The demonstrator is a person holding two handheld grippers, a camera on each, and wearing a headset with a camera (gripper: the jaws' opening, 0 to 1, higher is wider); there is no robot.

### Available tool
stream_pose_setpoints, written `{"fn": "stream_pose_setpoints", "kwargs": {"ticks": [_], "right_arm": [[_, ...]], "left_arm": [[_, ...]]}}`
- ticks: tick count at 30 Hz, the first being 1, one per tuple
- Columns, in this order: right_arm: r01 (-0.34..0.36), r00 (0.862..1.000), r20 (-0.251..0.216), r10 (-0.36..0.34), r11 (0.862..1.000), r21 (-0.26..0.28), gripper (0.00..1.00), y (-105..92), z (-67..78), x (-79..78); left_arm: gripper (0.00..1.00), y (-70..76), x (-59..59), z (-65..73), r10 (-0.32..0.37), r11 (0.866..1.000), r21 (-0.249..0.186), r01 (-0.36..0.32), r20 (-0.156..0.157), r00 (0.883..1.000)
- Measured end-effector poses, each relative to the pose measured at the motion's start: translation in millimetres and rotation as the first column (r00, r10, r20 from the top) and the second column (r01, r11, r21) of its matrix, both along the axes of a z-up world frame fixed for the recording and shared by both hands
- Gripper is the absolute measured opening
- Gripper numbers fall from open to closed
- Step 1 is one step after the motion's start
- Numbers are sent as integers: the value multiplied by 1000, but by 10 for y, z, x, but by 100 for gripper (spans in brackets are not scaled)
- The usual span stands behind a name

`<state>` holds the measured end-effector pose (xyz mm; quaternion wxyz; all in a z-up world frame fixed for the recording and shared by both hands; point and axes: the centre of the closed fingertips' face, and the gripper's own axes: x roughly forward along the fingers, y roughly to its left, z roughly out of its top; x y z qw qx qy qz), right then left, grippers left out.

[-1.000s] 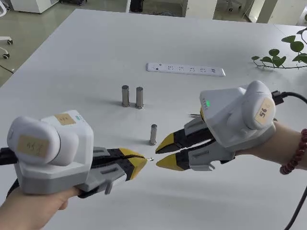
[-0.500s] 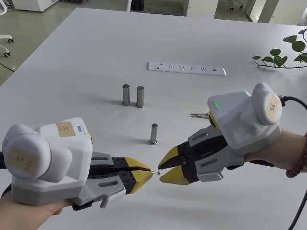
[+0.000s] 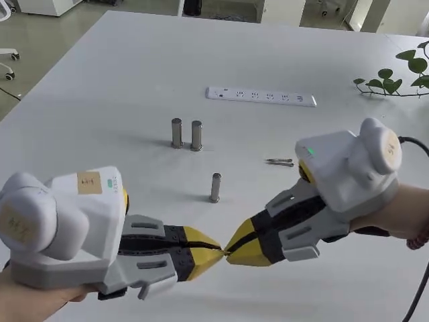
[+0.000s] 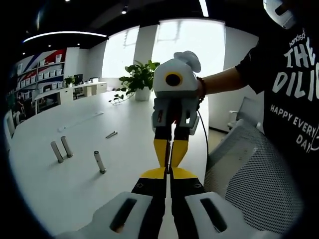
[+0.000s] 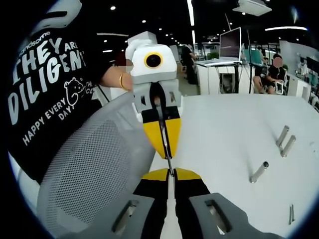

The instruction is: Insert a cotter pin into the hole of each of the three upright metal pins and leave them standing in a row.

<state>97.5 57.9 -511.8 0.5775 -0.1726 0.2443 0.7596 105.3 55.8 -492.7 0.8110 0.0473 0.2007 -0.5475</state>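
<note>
The person wears a black T-shirt (image 5: 45,74) with white block lettering and a dark beaded bracelet (image 4: 201,85), and the left gripper (image 3: 216,249) and right gripper (image 3: 233,248) have white-grey housings, paper labels and yellow-tipped black jaws, the right with a black cable (image 3: 413,142).

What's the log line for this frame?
left gripper: shut on cotter pin | right gripper: shut on it, tip to tip | metal pins: three upright | spare cotter pins: on table

Black shirt (image 5: 45,89), white print, right gripper view: "THEY ARE DILIGENT", "HAPPY EVERY DAY". Left gripper view, same print cut off at edge: "THE", "DILI", "HAPPY EVERY". Tan sticker (image 3: 88,182) on left gripper (image 3: 220,250): marks unreadable.
</note>
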Motion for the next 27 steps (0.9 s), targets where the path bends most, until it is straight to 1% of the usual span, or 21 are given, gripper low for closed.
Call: {"fn": "stream_pose_setpoints", "kwargs": {"ticks": [2,3,6,7,9,11,12,15,17,18,21,23,25,26,27], "right_arm": [[-7,1000,-1,7,1000,-6,0,-9,-3,-20],[-25,1000,9,25,1000,-10,0,-19,-8,-38],[-35,999,17,36,999,-25,0,-31,-21,-54],[-40,999,31,41,999,-32,0,-35,-27,-50],[-44,998,40,45,998,-39,0,-37,-31,-47],[-46,998,43,48,998,-47,0,-42,-27,-46],[-45,997,62,48,998,-53,0,-43,-30,-29],[-41,994,94,49,996,-83,0,-62,-57,9],[-40,994,102,49,995,-93,0,-76,-67,24],[-33,993,110,45,994,-107,0,-93,-82,46],[-13,991,129,31,991,-137,0,-134,-117,105],[13,988,155,14,984,-177,0,-183,-169,187],[35,987,163,-1,978,-205,0,-213,-213,249],[50,984,178,-9,973,-225,0,-236,-241,297],[56,983,183,-13,971,-234,0,-245,-254,324]], "left_arm": [[0,-3,-10,-7,-7,1000,3,7,2,1000],[0,-11,-22,-11,-16,1000,3,16,1,1000],[0,-23,-35,-25,-24,1000,9,24,5,1000],[0,-25,-34,-29,-23,1000,10,23,6,1000],[0,-25,-32,-34,-15,1000,8,15,-5,1000],[1,-25,-25,-33,-16,1000,15,16,11,1000],[1,-21,-16,-41,-11,1000,22,11,14,1000],[2,-7,16,-58,9,1000,28,-9,10,1000],[3,7,41,-70,26,999,30,-26,6,1000],[4,23,70,-74,40,999,34,-41,15,999],[8,65,143,-87,80,996,39,-81,29,996],[10,105,220,-99,122,991,42,-124,49,991],[11,129,267,-122,151,987,40,-153,50,987],[11,145,297,-132,170,984,41,-172,53,984],[11,164,335,-146,183,981,50,-187,75,980]]}}
